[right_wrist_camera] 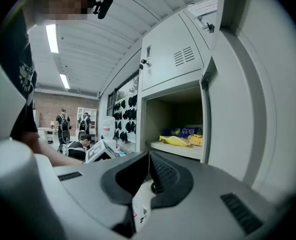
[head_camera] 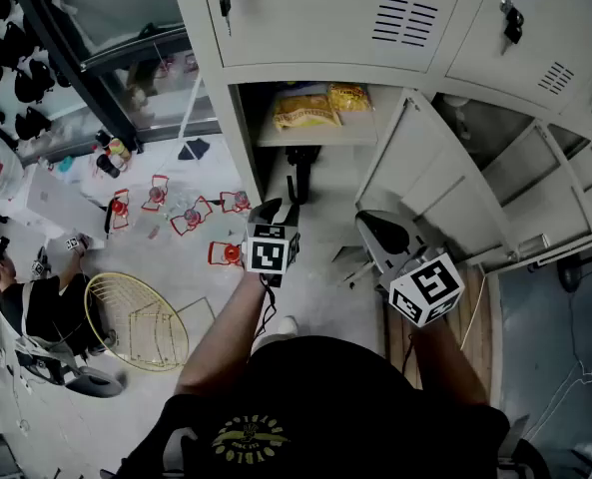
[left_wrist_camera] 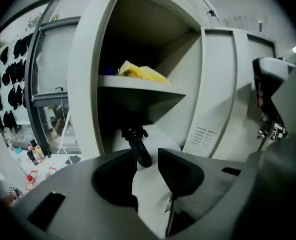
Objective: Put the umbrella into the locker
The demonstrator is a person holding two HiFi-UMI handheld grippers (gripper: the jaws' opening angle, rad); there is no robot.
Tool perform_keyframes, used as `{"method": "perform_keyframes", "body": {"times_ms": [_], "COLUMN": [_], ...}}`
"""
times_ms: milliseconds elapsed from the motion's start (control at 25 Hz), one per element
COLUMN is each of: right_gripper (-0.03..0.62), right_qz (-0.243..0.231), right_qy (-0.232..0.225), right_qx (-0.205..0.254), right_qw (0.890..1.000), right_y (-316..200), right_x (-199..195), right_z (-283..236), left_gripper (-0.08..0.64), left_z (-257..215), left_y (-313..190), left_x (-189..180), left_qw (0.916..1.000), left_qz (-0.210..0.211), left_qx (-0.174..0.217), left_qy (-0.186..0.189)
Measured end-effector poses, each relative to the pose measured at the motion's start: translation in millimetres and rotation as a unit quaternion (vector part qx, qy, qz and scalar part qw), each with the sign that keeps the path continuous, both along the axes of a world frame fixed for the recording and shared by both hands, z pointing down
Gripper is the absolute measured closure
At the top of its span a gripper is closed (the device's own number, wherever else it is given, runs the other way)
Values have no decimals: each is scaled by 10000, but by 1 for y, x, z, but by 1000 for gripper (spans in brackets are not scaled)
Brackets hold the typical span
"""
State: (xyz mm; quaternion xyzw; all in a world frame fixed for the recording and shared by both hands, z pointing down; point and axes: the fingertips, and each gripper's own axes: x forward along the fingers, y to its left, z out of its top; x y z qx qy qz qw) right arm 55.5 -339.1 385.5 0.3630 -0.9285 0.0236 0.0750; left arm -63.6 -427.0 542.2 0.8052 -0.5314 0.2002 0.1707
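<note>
A black folded umbrella stands upright in the open locker's lower compartment, under the shelf. In the left gripper view the umbrella's handle rises just beyond the jaw tips. My left gripper hovers in front of that compartment, open, with the pale locker floor showing in the gap between its jaws. My right gripper is held beside the open locker door, shut, with nothing between its jaws.
Yellow snack packets lie on the shelf. A second locker stands open at the right. On the floor at left are red clips, bottles, a gold wire basket and a seated person.
</note>
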Motion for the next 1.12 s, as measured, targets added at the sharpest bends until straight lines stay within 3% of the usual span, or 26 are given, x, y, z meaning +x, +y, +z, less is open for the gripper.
{"method": "perform_keyframes", "body": {"times_ms": [240,440,720,1120], "right_gripper": [561,561,561,561], "right_qz": [248,281,412,403], "right_qy": [-36,71,126,65], "right_qx": [213,397,684,1062], "right_qw": [9995,9988,9967,9935], "right_y": [7,20,29,45], "right_x": [3,1,6,4], "right_z": [-10,-22,-43,-77], "left_gripper": [495,526,535,535], "left_z": [-80,-137,-195,-265], "left_y": [31,60,98,144], "left_x": [-14,-28,-27,-35], "left_qw": [9961,9850,9758,9549], "left_qz": [-108,-228,-253,-320], "left_qx": [861,1593,2170,2950], "left_qy": [-130,-631,-80,-89]}}
